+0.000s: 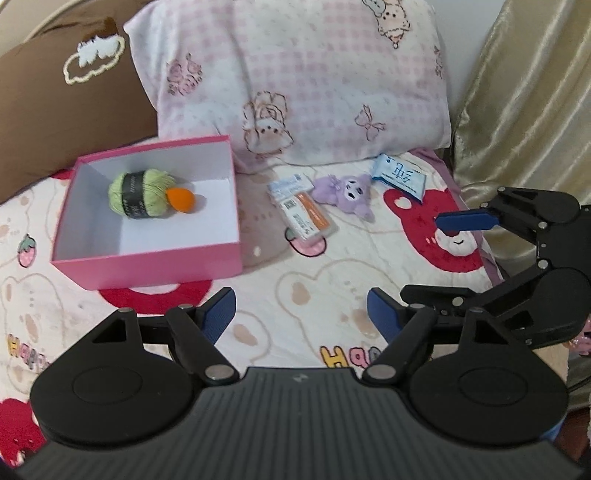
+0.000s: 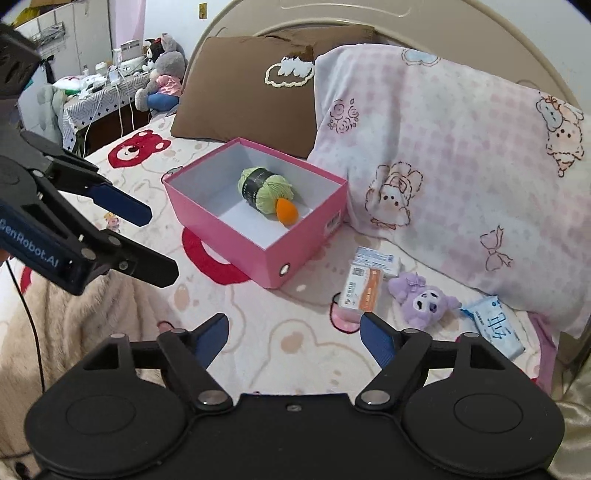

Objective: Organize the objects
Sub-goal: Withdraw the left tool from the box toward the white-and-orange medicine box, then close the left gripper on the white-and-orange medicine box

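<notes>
Pink box (image 1: 147, 254) on the bed (image 1: 295, 295), holding a green yarn ball (image 1: 142, 194) touching an orange piece (image 1: 181, 199). Right of the box, below the pink pillow (image 1: 295, 74): orange-white packet (image 1: 303, 208), purple plush (image 1: 347, 194), blue-white tissue pack (image 1: 399, 175). Left claw (image 1: 301, 314) apart, empty. Right claw (image 2: 295, 334) apart, empty.

Left wrist cam sits just behind its own tool (image 1: 301, 314), angled down at the bed (image 1: 332, 273), facing the pink pillow (image 1: 295, 74) fairly close. Right wrist cam does the same behind its tool (image 2: 293, 334) but from further right, angled toward the headboard (image 2: 332, 14). Both catch the pink box (image 1: 147, 258) and the small stuff beside it, and each sees the other tool at its edge.
</notes>
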